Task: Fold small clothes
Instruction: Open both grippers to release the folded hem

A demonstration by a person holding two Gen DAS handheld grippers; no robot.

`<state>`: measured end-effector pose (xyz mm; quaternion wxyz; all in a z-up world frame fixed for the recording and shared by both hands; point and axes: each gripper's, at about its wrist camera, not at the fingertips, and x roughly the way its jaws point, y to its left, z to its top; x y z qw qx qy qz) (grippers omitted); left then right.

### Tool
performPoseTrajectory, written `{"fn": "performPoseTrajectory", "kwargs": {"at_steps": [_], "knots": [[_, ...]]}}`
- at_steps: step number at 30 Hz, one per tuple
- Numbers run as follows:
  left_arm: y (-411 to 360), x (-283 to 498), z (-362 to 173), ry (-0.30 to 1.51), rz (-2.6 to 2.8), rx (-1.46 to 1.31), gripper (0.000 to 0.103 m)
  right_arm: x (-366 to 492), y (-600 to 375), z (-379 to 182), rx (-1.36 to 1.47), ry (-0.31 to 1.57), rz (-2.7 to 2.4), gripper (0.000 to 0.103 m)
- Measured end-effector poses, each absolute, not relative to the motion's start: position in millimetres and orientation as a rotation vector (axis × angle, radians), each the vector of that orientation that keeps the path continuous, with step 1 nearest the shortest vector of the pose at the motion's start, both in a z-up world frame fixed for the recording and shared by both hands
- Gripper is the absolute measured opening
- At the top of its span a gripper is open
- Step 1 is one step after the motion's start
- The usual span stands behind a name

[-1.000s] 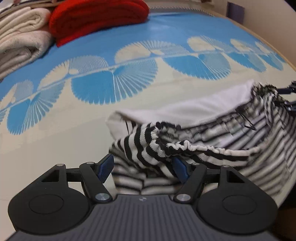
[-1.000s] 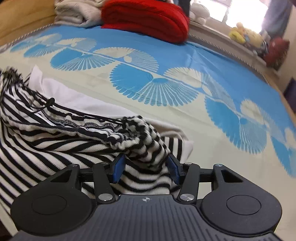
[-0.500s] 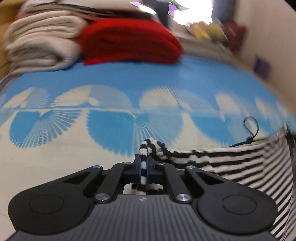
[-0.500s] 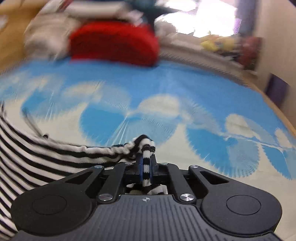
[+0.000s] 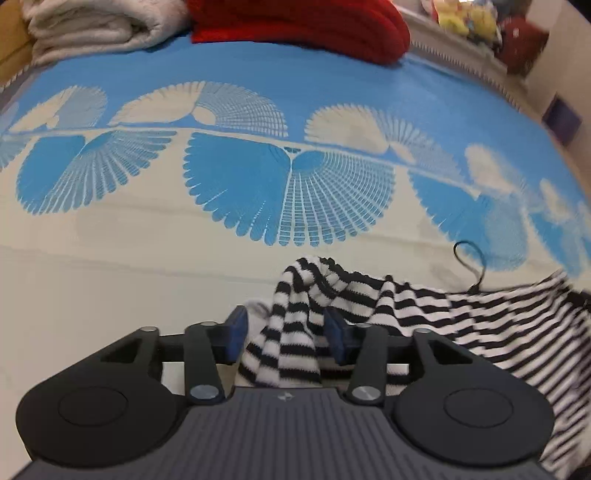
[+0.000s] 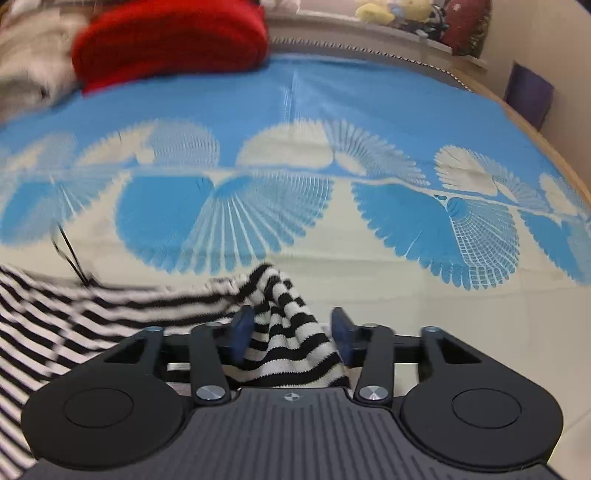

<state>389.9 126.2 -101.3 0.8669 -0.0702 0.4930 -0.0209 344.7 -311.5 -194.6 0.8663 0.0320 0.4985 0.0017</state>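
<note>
The striped knit garment, black and white, lies across the cream near part of a blue-and-cream fan-patterned bedspread, stretched between two hand-held grippers, each at one bunched corner. The left gripper stands with its blue pads parted, the cloth corner rising loose between them and not pinched; the right gripper shows the same, jaws apart around a peaked fold of stripes. Both pairs of jaws have just been opening, with the fabric between them, which reads as a release after carrying an edge over. A thin black cord loop pokes up from the garment's far edge. How many folds are made cannot be told from these views; the piece looks roughly laid out, its corners rumpled and its middle blurred, so smoothing and probably at least one more fold appear to be left. Ahead of the garment the bedspread is open and flat, giving broad room to slide or flip the cloth forward. At the far end sit a folded red blanket and a stack of cream towels, well apart from the work. On the right wrist view the bed's wooden edge curves close along the right side, so sideways room there is the tighter limit, with soft toys on a ledge beyond.
</note>
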Motion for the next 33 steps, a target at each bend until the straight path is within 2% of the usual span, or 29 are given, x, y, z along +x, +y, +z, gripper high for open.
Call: {"fn": "performPoseTrajectory", "kwargs": {"at_steps": [4,10,17,21,23,24,25,26,27,28,31,33], "knots": [[152,367,-86,1.058,-0.092,-0.240,0.055,322,-345,-175,0.167,1.048,0.020,0.052],[178,314,-89,1.183,-0.190,-0.253,0.056,265,-385,-178,0.292,1.211,0.101,0.052],[182,271,-121,1.324,-0.254,-0.107,0.056,213,-385,-194,0.248,1.370,0.170,0.053],[184,271,-131,1.343,-0.268,-0.158,0.056,206,-379,-197,0.208,1.396,0.175,0.053],[182,273,-133,1.350,-0.273,-0.172,0.055,207,-379,-196,0.220,1.397,0.165,0.052],[181,275,-135,1.359,-0.275,-0.169,0.054,208,-378,-195,0.219,1.400,0.167,0.046],[179,275,-137,1.369,-0.274,-0.160,0.044,209,-377,-194,0.217,1.400,0.180,0.032],[177,275,-138,1.377,-0.276,-0.148,0.012,210,-376,-193,0.219,1.397,0.206,0.025],[176,275,-137,1.381,-0.278,-0.136,0.000,210,-376,-190,0.219,1.389,0.223,0.008],[178,275,-133,1.362,-0.275,-0.135,0.001,210,-376,-185,0.215,1.372,0.227,0.004],[201,273,-99,1.210,-0.235,-0.225,0.001,210,-399,-164,0.332,1.282,0.205,0.001],[212,268,-89,1.176,-0.195,-0.222,0.001,206,-420,-155,0.423,1.249,0.156,0.001]]}}
